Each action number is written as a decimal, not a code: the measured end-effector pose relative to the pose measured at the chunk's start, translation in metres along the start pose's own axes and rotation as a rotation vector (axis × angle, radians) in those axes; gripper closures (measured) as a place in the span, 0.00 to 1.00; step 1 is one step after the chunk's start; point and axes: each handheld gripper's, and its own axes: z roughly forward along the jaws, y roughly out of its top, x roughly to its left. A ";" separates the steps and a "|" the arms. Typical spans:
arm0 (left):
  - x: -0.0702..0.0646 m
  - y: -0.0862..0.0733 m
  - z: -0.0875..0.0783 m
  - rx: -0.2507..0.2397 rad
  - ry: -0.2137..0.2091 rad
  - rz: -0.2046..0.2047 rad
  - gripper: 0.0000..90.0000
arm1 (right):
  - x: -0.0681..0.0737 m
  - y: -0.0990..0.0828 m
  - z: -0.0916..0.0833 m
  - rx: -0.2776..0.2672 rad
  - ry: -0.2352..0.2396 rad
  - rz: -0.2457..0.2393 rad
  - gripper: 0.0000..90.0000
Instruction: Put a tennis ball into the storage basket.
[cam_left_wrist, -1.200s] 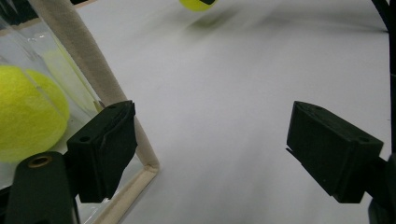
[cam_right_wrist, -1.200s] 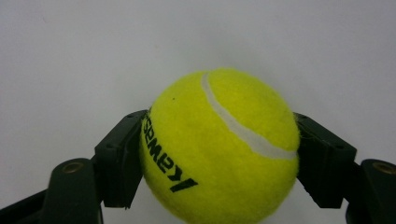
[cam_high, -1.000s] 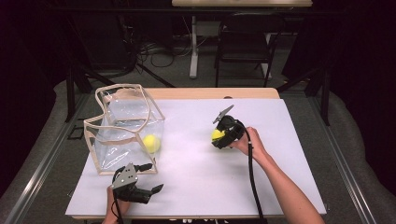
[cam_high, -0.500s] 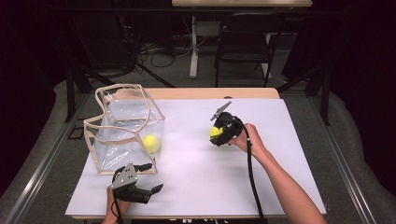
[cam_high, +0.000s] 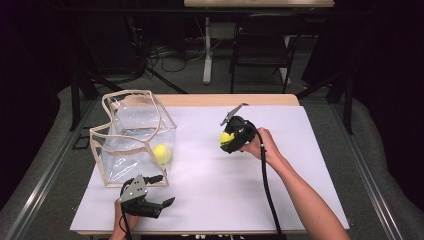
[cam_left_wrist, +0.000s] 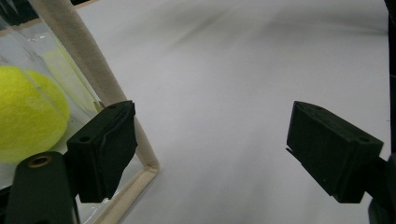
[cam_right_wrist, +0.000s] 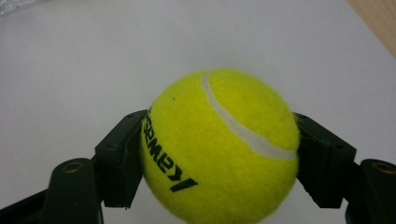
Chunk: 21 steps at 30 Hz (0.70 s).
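Observation:
My right gripper is shut on a yellow tennis ball and holds it just above the white table top, right of centre. In the right gripper view both black pads press the sides of that tennis ball, which bears black lettering. A clear plastic bag with a beige trim stands at the left, and a second tennis ball lies inside its near right corner. My left gripper rests open at the table's front left, just before the bag. Its jaws frame the bag's corner trim and the ball inside.
The white sheet covers most of the wooden table, with bare room between the bag and my right hand. A black cable trails from the right gripper toward the front edge. A chair and stands are beyond the table.
My right gripper has risen slightly with the tennis ball held in it and drifted a little to the left. The left gripper and the bag have stayed put.

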 end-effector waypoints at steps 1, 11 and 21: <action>0.000 0.000 0.000 -0.002 -0.003 0.000 0.18 | 0.001 0.002 0.000 0.001 0.002 -0.001 0.29; 0.000 0.000 0.000 -0.001 -0.002 0.000 0.18 | 0.005 0.014 -0.001 0.001 0.007 -0.019 0.29; 0.000 0.000 0.000 -0.001 -0.004 0.000 0.18 | 0.006 0.024 -0.001 0.005 0.011 -0.033 0.29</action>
